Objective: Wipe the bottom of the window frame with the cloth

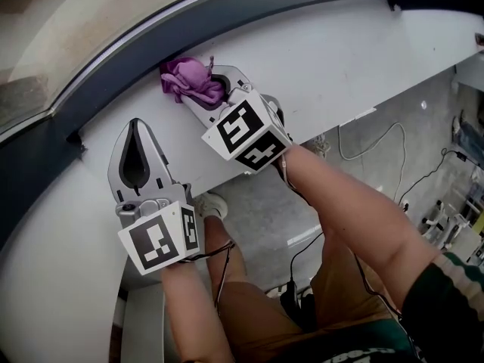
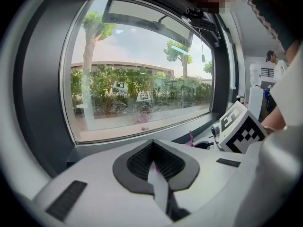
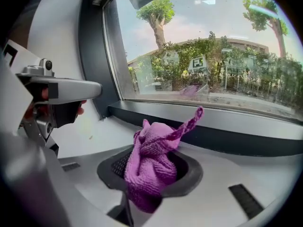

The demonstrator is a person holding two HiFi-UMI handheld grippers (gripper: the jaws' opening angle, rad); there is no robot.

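Note:
A crumpled purple cloth (image 1: 189, 80) is pinched in my right gripper (image 1: 214, 89), which is shut on it and lies on the white sill (image 1: 355, 44) just in front of the dark bottom rail of the window frame (image 1: 227, 17). In the right gripper view the cloth (image 3: 151, 167) bulges out of the jaws, with one corner sticking up toward the rail (image 3: 236, 138). My left gripper (image 1: 136, 125) rests on the sill further left and nearer me, shut with nothing in it. Its pads (image 2: 142, 162) meet in front of the frame's lower rail (image 2: 113, 145).
The sill's near edge (image 1: 333, 123) drops to a grey floor with white cables (image 1: 378, 146). The person's legs in brown shorts (image 1: 333, 293) and a shoe (image 1: 214, 205) are below. The window glass (image 1: 60, 29) lies beyond the rail. Someone stands far right (image 2: 272, 58).

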